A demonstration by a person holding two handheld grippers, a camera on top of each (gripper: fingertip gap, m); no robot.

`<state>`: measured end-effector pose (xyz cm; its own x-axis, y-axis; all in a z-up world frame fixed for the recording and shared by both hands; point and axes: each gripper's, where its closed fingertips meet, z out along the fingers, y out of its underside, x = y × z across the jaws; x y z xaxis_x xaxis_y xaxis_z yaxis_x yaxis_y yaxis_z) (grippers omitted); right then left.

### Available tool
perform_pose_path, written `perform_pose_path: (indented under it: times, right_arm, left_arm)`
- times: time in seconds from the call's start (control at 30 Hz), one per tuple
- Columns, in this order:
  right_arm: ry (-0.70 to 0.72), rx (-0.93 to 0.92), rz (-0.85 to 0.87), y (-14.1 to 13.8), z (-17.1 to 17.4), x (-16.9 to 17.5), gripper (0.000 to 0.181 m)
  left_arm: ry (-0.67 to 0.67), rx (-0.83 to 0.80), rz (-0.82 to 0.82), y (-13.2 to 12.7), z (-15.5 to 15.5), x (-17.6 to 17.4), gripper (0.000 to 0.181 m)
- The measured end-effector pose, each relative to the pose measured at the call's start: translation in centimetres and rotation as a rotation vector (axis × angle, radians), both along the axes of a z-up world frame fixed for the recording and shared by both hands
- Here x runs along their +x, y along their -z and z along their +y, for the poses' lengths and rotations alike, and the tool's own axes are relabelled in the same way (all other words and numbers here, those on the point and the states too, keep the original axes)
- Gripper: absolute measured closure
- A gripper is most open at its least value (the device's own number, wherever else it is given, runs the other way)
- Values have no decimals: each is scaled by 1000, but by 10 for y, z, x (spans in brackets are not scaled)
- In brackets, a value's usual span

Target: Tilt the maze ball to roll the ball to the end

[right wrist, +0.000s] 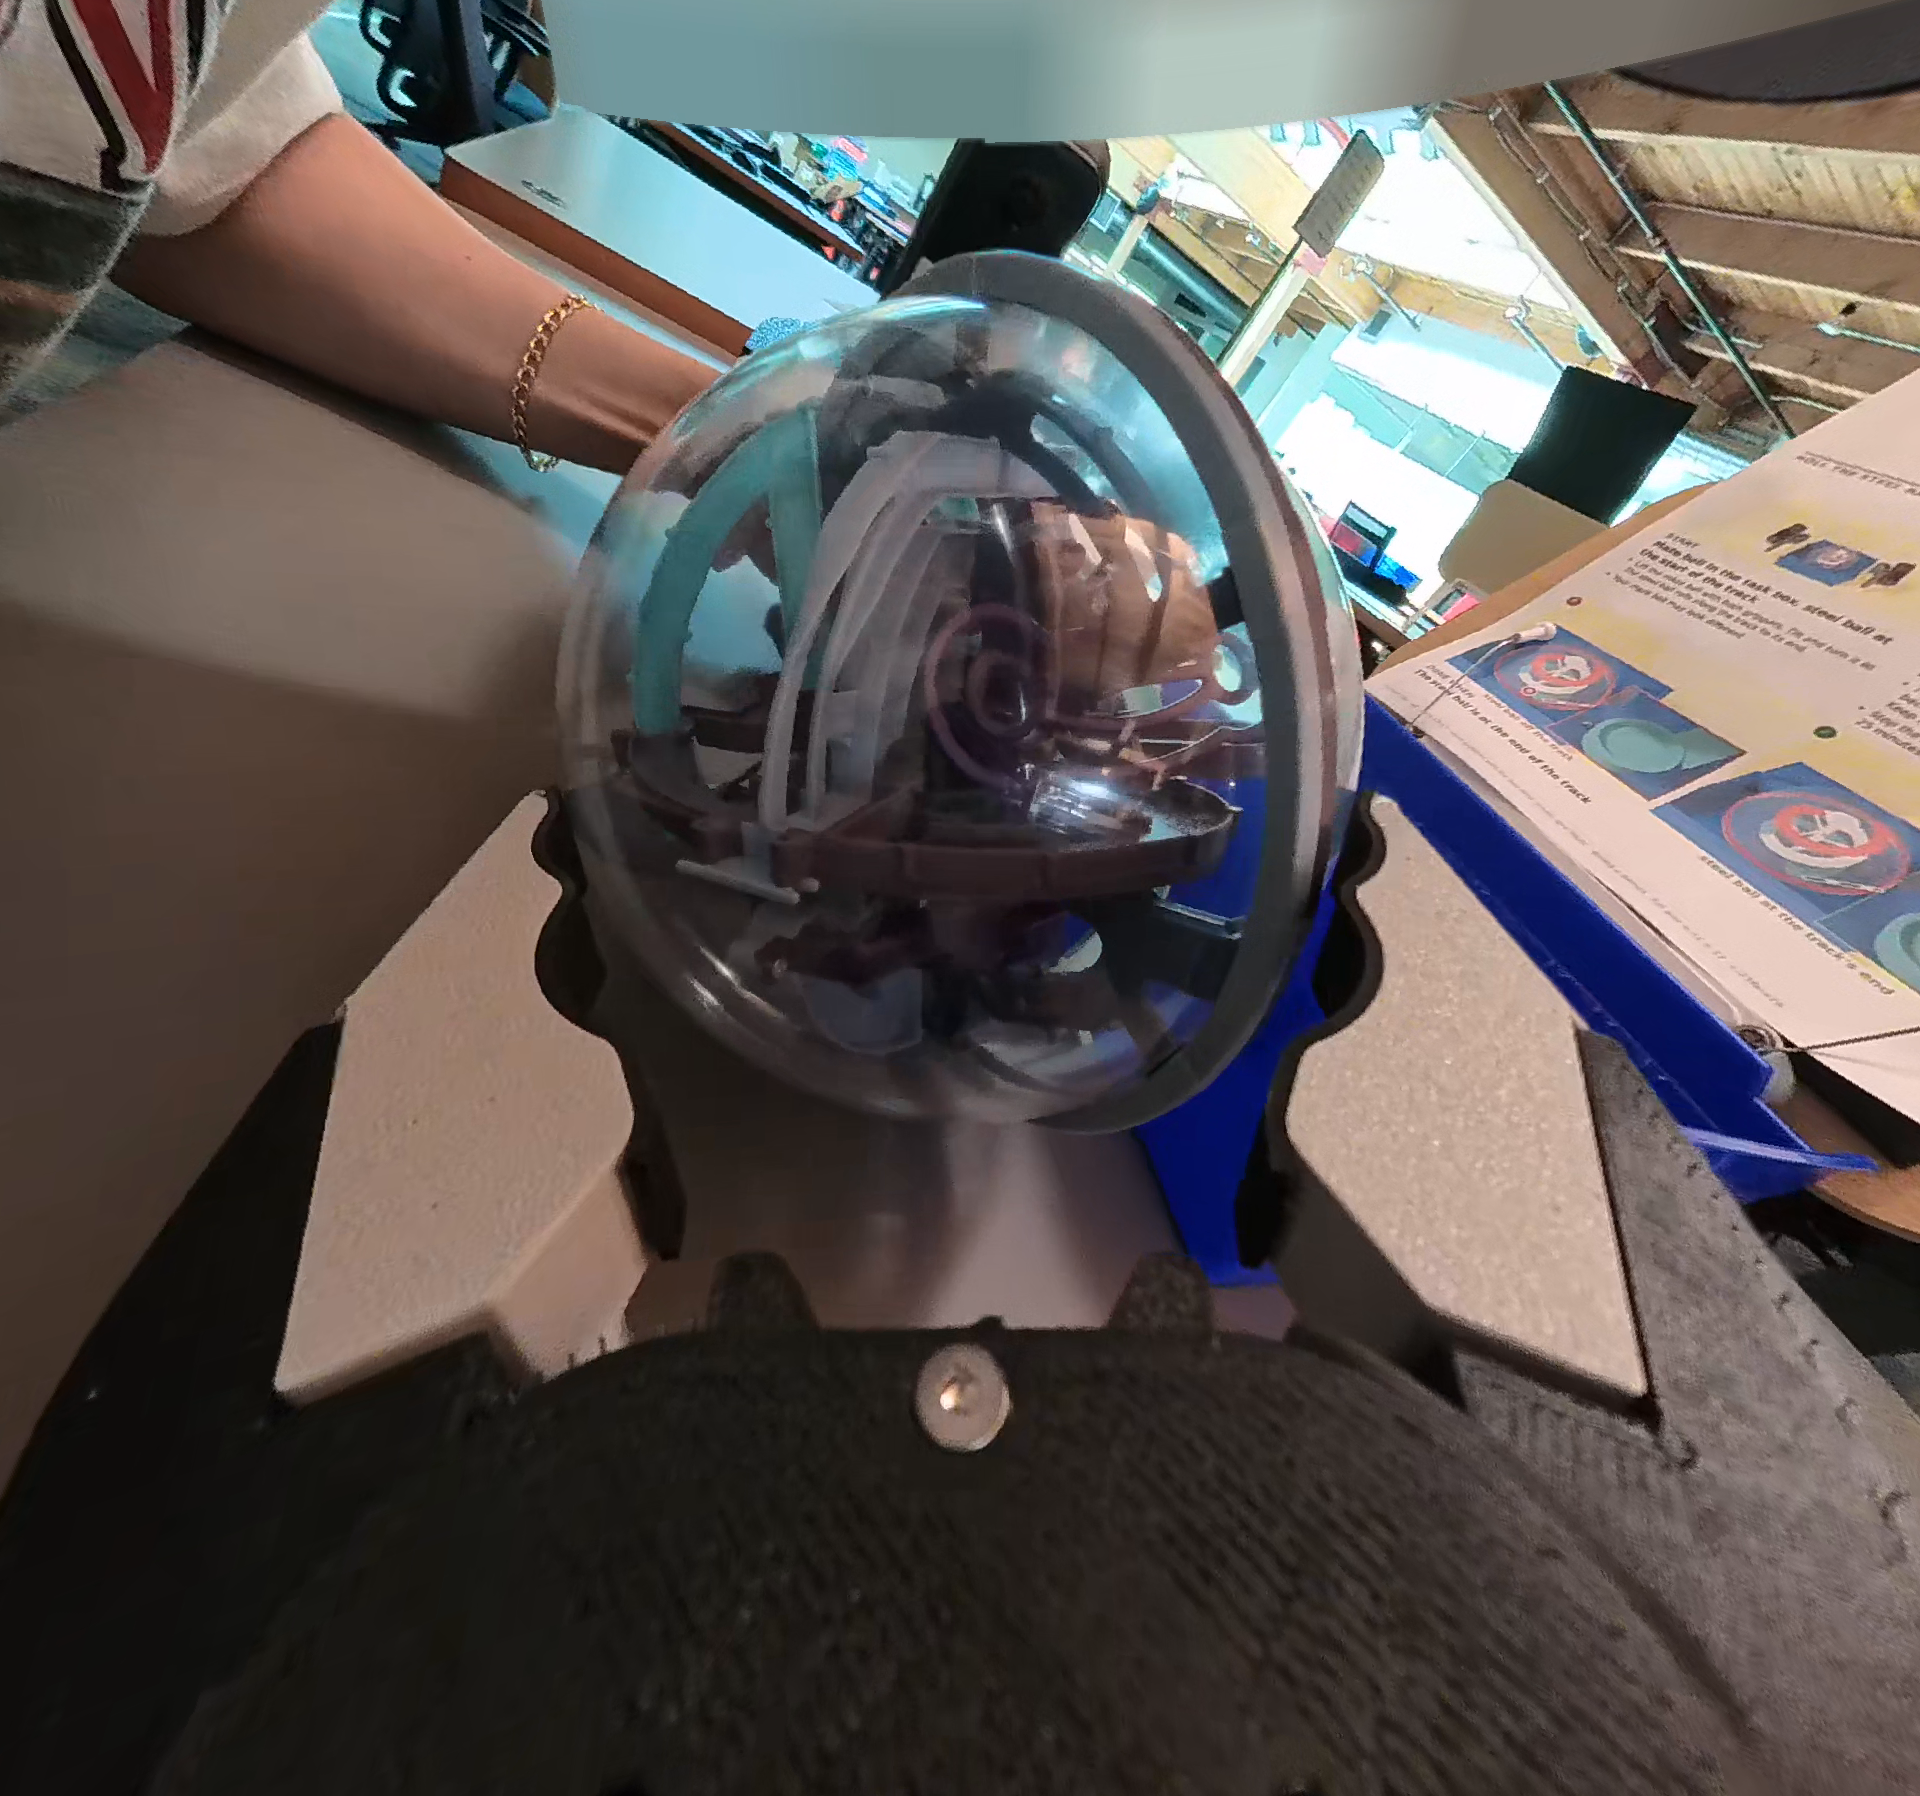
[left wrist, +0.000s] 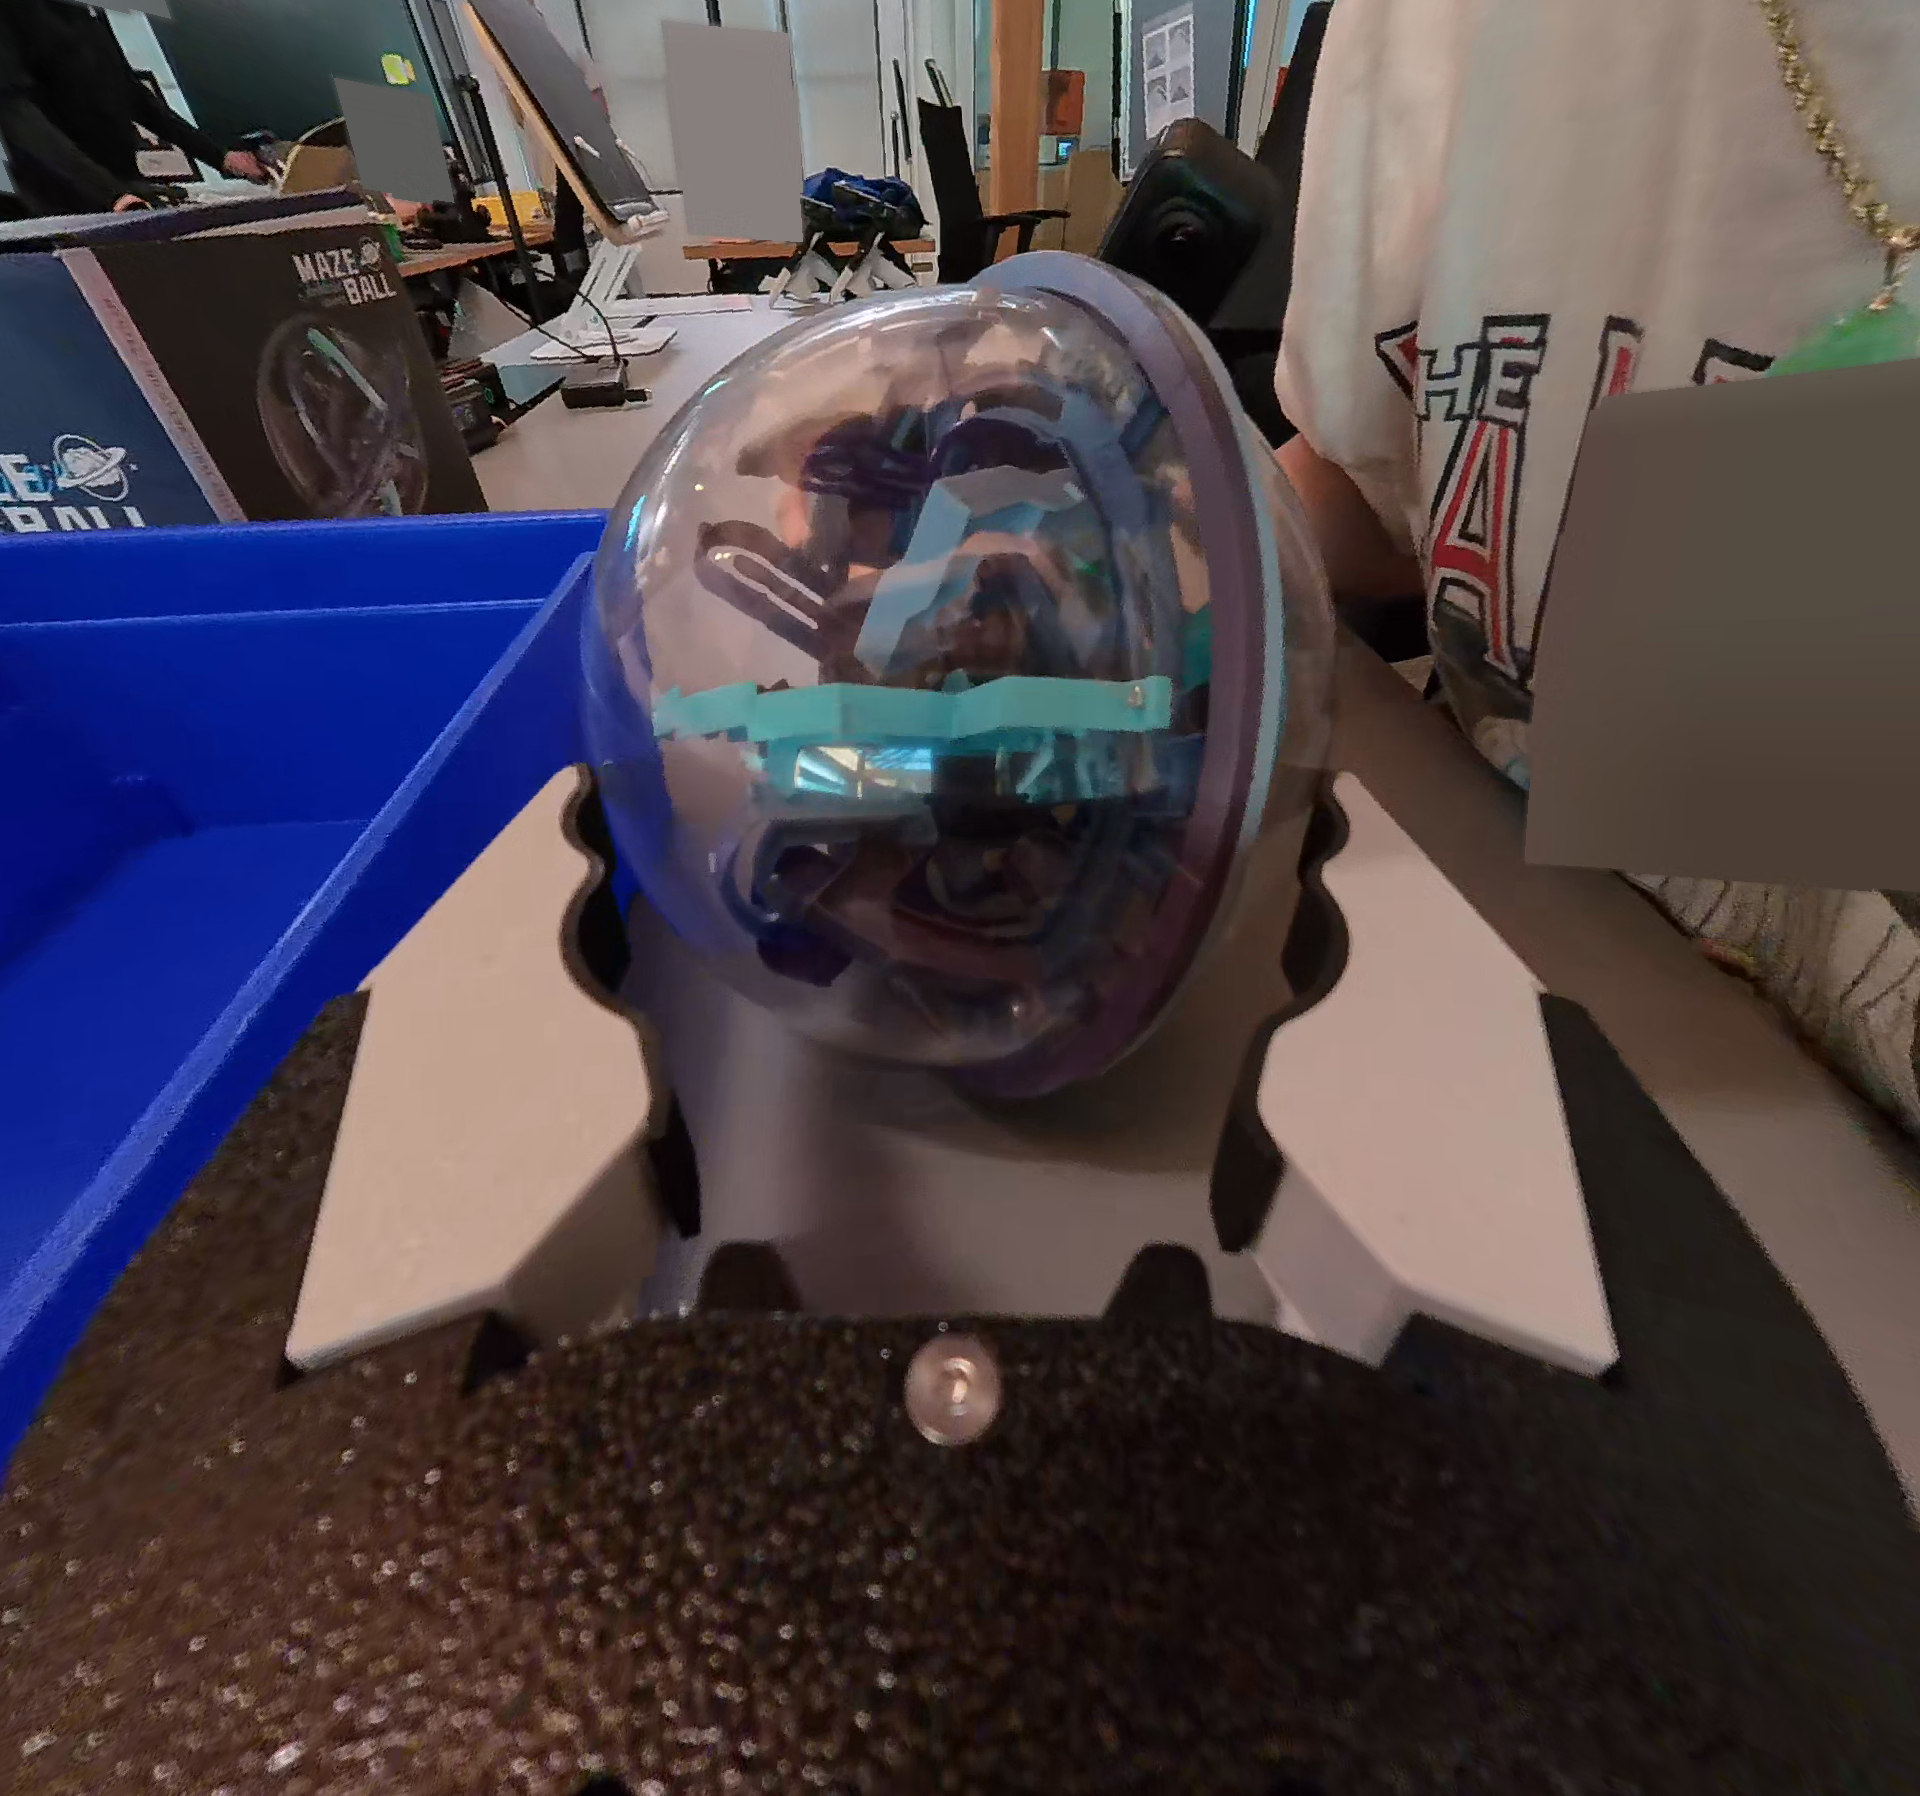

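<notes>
Both claws, left gripper [left wrist: 951, 873] and right gripper [right wrist: 951, 873], clamp maze ball [left wrist: 935, 686]. Smooth shell could slip toward 6 o'clock if I over-tilt.

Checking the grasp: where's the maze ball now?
Centre of both wrist views: the maze ball sits between the left gripper fingers and the right gripper fingers, beside the blue bin.

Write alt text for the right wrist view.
A clear maze ball with coloured tracks inside sits gripped between the right gripper's two pale fingers. A blue bin and an instruction sheet lie to its right.
</notes>
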<state>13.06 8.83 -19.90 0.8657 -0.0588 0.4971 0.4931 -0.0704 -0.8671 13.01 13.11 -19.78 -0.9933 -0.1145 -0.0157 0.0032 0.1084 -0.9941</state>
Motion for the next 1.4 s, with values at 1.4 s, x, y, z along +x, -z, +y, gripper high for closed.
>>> perform_pose_path:
  times: [1.4]
  right_arm:
    - [32,-89,309,-1,-12,17,34]
  left_arm:
    - [-212,-38,80,-7,-19,11,60]
